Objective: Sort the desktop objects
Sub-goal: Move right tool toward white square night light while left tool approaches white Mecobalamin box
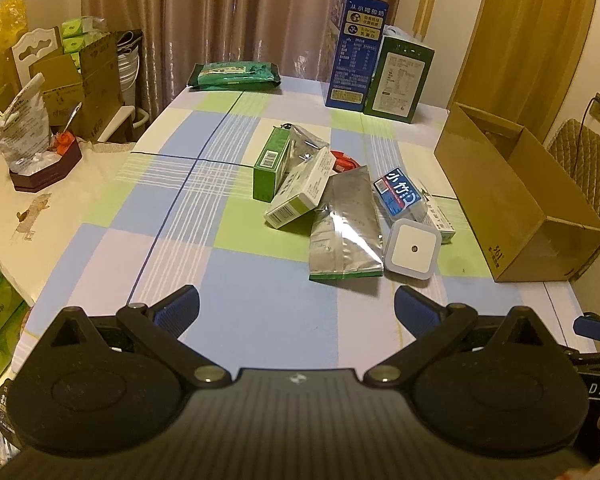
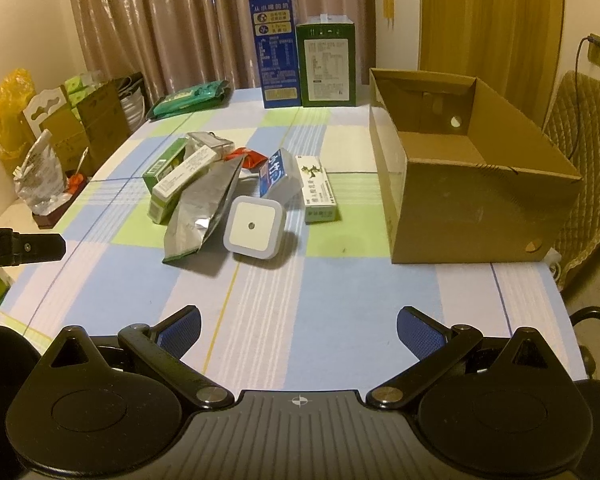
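Blue-padded and spread wide, both empty, the right hand-held gripper (image 2: 299,330) and left hand-held gripper (image 1: 297,307) hover over the worktop's near edge. Ahead, mid-worktop, lies the clutter; nearest is a white square night light (image 2: 253,227), left of the right one's centreline. The cardboard box (image 2: 472,196) stands at the right edge.

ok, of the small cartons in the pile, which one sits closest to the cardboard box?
The white carton with green ends, lying flat alone at the pile's right edge, nearest the cardboard box. The other cartons lie stacked on the pile's left side.
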Tool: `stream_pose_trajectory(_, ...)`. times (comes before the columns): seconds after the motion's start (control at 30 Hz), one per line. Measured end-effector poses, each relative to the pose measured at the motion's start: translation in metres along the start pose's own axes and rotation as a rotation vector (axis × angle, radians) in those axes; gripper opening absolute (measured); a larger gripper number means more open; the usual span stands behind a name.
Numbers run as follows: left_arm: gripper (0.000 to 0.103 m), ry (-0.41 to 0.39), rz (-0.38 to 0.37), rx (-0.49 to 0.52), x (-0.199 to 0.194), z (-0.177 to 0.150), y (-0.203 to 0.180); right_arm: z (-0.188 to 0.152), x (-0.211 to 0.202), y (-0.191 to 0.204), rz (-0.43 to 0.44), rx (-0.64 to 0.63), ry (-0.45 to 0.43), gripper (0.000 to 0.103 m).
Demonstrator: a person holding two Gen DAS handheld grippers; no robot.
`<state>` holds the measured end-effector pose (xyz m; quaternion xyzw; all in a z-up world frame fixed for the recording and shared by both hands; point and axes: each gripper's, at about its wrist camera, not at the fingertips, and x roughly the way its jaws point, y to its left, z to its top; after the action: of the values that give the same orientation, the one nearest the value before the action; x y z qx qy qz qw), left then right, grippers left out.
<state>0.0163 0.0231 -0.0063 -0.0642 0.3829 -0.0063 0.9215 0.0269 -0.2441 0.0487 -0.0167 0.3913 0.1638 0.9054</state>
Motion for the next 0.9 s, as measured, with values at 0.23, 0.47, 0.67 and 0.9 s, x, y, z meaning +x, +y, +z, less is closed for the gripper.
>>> stream_pose_trajectory(0.23, 0.102, 0.025, -0.044, 0.013, 0.010, 0.008, 0.007, 0.008, 0.012, 0.006, 0.007, -0.001, -0.008, 0.101)
stream_pose_trajectory(0.47, 0.102, 0.017, -0.027, 0.034, 0.027, 0.028, 0.024, 0.027, 0.041, 0.022, -0.001, 0.005, -0.034, 0.101)
stream_pose_trajectory(0.67, 0.102, -0.008, -0.061, 0.051, 0.051, 0.048, 0.036, 0.042, 0.073, 0.034, 0.002, 0.011, -0.042, 0.101)
stream_pose_trajectory(0.9, 0.102, 0.015, -0.070, 0.097, 0.090, 0.069, 0.039, 0.051, 0.112, 0.037, 0.002, 0.042, -0.036, 0.100)
